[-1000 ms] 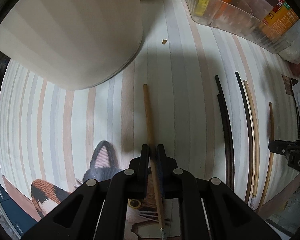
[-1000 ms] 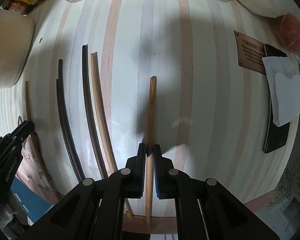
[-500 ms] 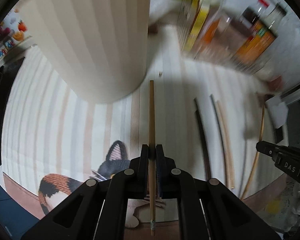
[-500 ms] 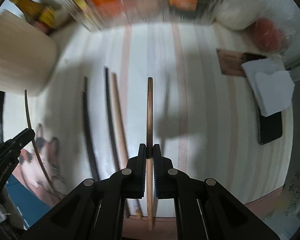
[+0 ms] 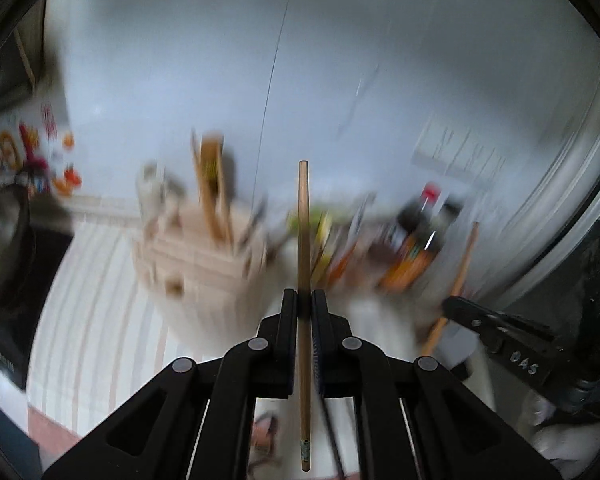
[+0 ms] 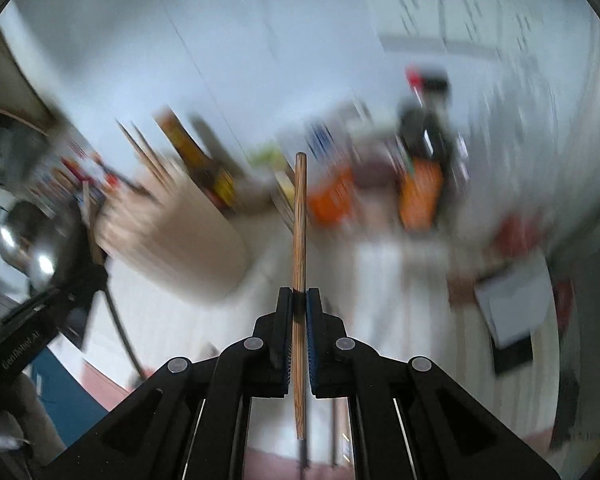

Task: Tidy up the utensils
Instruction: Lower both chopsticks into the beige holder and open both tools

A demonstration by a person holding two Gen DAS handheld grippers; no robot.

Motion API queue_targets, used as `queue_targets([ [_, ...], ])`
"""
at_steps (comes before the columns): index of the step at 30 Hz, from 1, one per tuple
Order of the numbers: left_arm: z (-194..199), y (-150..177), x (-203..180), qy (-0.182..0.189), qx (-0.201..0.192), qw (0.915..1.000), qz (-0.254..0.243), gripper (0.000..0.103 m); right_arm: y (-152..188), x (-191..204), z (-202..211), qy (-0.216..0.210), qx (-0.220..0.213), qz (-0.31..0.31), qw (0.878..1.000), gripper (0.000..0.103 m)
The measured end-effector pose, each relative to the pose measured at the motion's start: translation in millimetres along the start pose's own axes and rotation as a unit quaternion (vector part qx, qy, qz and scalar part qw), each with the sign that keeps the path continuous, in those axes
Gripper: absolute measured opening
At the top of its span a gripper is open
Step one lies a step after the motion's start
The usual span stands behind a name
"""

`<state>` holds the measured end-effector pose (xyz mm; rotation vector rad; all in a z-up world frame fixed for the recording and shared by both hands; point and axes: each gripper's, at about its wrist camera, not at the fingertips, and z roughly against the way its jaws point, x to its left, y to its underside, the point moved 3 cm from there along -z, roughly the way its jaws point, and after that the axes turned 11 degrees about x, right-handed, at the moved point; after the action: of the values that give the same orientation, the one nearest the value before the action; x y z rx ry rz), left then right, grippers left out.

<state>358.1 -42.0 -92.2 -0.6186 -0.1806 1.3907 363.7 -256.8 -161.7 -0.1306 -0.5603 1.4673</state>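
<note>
While pinched, chopstick point(image 5: 303, 216) ahead of left gripper point(image 5: 304, 300)

- I see a table point(image 6: 180, 320) with a cloth of pale stripes, white, grey and soft pink. It is all blurry.
- On the far left of the table stands a big round pale holder point(image 6: 172, 240) with sticks poking out of its top.
- At the far side, in the middle and to the right, stand bottles and packets point(image 6: 420, 192), orange, black and yellow. I cannot tell them apart.
- On the right lies a white paper point(image 6: 516, 300) on top of a flat black thing point(image 6: 514, 356).
- A cat picture point(image 5: 264, 432) shows on the near edge.
</note>
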Motion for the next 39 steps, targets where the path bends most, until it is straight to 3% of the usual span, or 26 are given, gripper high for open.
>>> queue_targets([
  [3,25,-38,-1,0.003,-0.042,0.9991,0.001,0.004,-41,30,31,-0.029,-0.045,0.018,0.998,0.006],
  [8,51,-103,20,-0.020,-0.100,0.9947,0.017,0.004,-103,73,47,-0.054,-0.095,0.034,0.993,0.006],
  [15,15,-149,60,-0.044,-0.091,0.9938,0.045,0.004,-162,112,13,-0.062,-0.105,0.038,0.992,0.006],
  [29,-77,-163,100,-0.044,-0.046,0.9942,0.086,0.004,-197,135,-68,-0.057,-0.080,0.034,0.995,0.006],
  [39,-109,-153,102,-0.034,-0.010,0.9954,0.089,0.004,-187,132,-89,-0.049,-0.054,0.039,0.997,0.007],
])
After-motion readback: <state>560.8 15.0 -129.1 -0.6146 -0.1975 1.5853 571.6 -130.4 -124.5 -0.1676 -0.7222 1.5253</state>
